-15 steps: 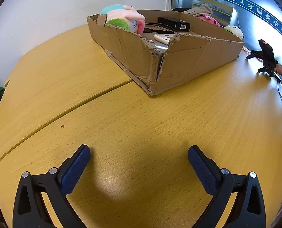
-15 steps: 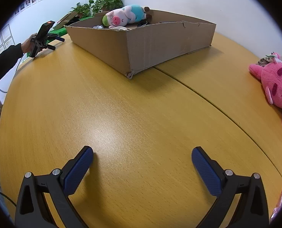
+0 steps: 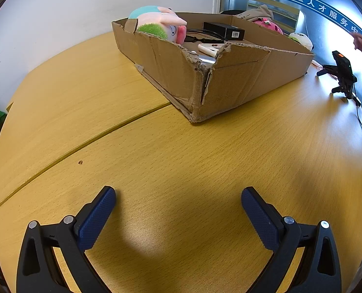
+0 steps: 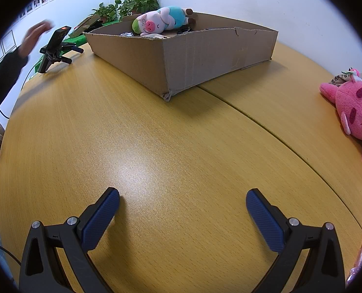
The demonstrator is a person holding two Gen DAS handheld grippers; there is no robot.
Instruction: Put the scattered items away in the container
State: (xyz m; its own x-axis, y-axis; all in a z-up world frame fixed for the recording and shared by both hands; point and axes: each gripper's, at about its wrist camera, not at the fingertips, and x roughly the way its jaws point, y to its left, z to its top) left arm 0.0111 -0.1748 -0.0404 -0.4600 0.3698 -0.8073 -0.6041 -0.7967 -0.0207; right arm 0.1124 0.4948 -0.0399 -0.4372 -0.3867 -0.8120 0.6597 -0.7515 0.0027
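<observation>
Nearest, both claws hang over bare tabletop [image 4: 156, 146] well short of the cardboard box [image 4: 193, 56]. The left gripper [image 3: 178, 202] has its jaws spread wide with nothing between them, and the right gripper [image 4: 183, 204] is likewise wide open and empty.

Farther out, to the right of the box and well apart from it, a pink plush toy [image 4: 354, 114] lies at the table's edge, not yet tidied away.

Farther still, the box already holds a pig plush [image 4: 161, 22] leaning on its rim, a black carton [image 3: 223, 30], some cables and a white item.

Beyond the box's left side a small tripod device [image 4: 56, 46] stands by another person's hand [image 4: 34, 36].

Risks, as I judge them: the toy sits close to the edge, so a clumsy grab could push it off; the box's near corner [image 3: 200, 92] is torn, and a bump there could split it further.
</observation>
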